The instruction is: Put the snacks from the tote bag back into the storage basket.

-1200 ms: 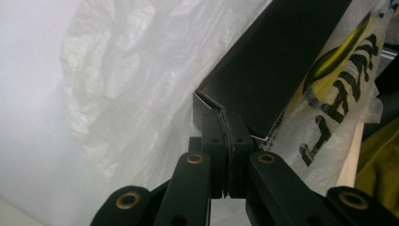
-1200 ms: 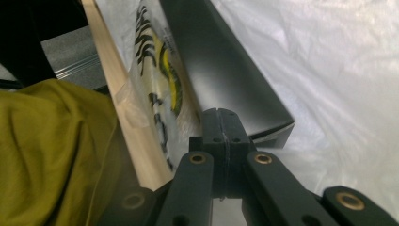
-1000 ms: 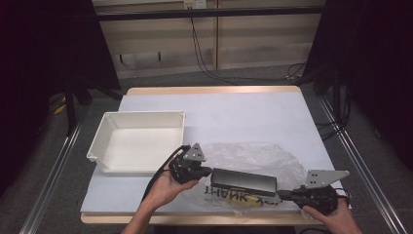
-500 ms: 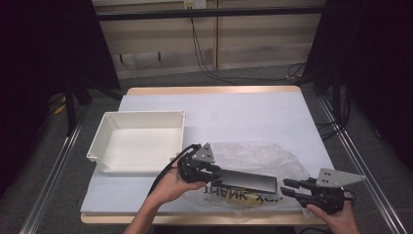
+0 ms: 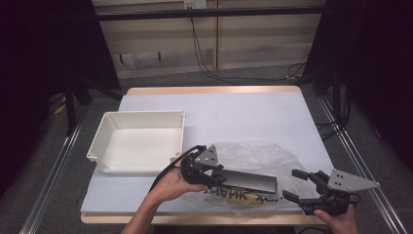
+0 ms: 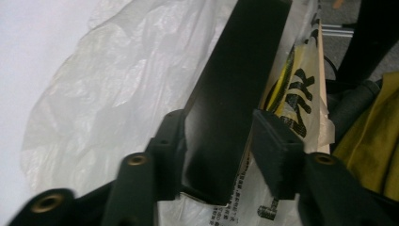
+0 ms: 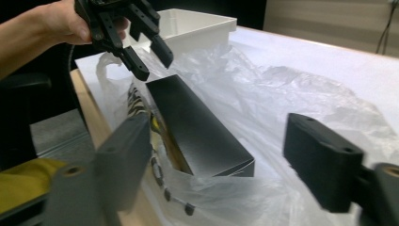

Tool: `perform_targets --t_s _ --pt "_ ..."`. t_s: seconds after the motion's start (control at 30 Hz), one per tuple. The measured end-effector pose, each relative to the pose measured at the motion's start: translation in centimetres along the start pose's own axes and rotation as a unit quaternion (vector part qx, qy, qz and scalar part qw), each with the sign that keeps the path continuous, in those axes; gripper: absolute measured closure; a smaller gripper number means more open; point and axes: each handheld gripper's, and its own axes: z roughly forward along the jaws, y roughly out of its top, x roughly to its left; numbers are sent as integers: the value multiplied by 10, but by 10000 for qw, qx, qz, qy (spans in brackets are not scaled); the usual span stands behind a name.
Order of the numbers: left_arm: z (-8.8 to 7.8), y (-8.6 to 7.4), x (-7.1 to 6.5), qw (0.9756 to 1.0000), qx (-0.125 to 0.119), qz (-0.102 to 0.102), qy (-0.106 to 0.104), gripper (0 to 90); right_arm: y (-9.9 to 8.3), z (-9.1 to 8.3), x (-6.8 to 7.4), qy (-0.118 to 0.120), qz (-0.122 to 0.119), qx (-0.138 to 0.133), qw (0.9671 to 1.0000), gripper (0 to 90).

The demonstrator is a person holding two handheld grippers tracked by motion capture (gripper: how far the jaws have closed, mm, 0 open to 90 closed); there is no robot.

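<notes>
A long black box [image 5: 243, 180] lies on a clear plastic bag [image 5: 253, 153] with black print, near the table's front edge. My left gripper [image 5: 216, 174] is at the box's left end. Its jaws have just been opening. In the left gripper view the box [image 6: 230, 108] sits between the pads of the left gripper [image 6: 219, 122], and a gap shows at the right pad [image 6: 275, 146]. My right gripper [image 5: 292, 184] stands open just off the box's right end. Its jaws have just been opening too. Beyond the right gripper [image 7: 219, 141] I see the box [image 7: 197, 127] and the left gripper [image 7: 143, 59] over its far end.
An empty white tray [image 5: 139, 115] stands at the left of the white-covered table [image 5: 234, 112]. The bag's loose film [image 7: 306, 94] spreads behind the box. The table's wooden front edge [image 5: 195, 218] runs close under both hands. Yellow fabric [image 6: 371, 141] shows beyond that edge.
Both grippers' jaws have spread apart. The right gripper has let go of the box's right end, and the left jaws have loosened round its left end. The box stays on the bag.
</notes>
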Motion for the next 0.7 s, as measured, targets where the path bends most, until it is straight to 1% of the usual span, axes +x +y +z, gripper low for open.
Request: perform_targets --t_s 0.03,0.07,0.1,0.13,0.17,0.23,0.27,0.3,0.37,0.4,0.43,0.47,0.5,0.53,0.6,0.63,0.67,0.7 --pt "1 1 0 10000 30 22 15 514 0 0 0 0 37 31 10000 167" --pt "2 2 0 10000 15 42 40 515 0 0 -1 -8 17 23 10000 168" --pt "2 2 1 10000 32 26 -10 514 -1 0 -1 -6 -11 50 10000 165" --pt "3 3 1 10000 32 44 -52 511 -2 -1 -1 -35 -21 64 10000 141" --pt "4 3 2 9999 72 21 -73 502 -2 0 -2 -56 -38 79 9999 113" --pt "7 4 6 9998 170 11 -122 494 -3 0 -2 -85 -14 84 9999 91" --pt "9 3 7 9998 173 -25 -110 493 -4 0 -2 -93 -12 64 9999 86" --pt "10 3 9 9996 230 -25 -151 484 -4 0 -2 -71 -42 101 9999 86" --pt "13 1 11 9994 273 -89 -169 473 -5 1 -2 -92 -73 117 9999 87" --pt "14 1 12 9994 300 -72 -158 458 -5 2 -2 -83 -58 121 9999 88" --pt "15 0 13 9994 285 -95 -162 440 -5 2 -2 -100 -43 129 9999 88" --pt "14 0 13 9991 330 -75 -254 426 -5 2 -2 -115 -51 116 9999 87" --pt "15 -1 12 9994 286 -74 -182 401 -5 2 -2 -113 -63 123 9998 87" --pt "15 -2 12 9995 295 -29 -146 394 -5 2 -2 -112 -69 116 9998 87" --pt "15 -2 13 9992 317 15 -245 369 -4 2 -1 -119 -81 116 9998 80" --pt "14 -2 13 9993 326 31 -198 368 -4 2 -1 -116 -104 91 9998 71" --pt "14 -2 13 9992 322 35 -240 358 -4 2 -1 -152 -133 101 9997 66" --pt "15 -3 14 9992 331 71 -230 345 -4 2 -1 -150 -136 111 9997 66"
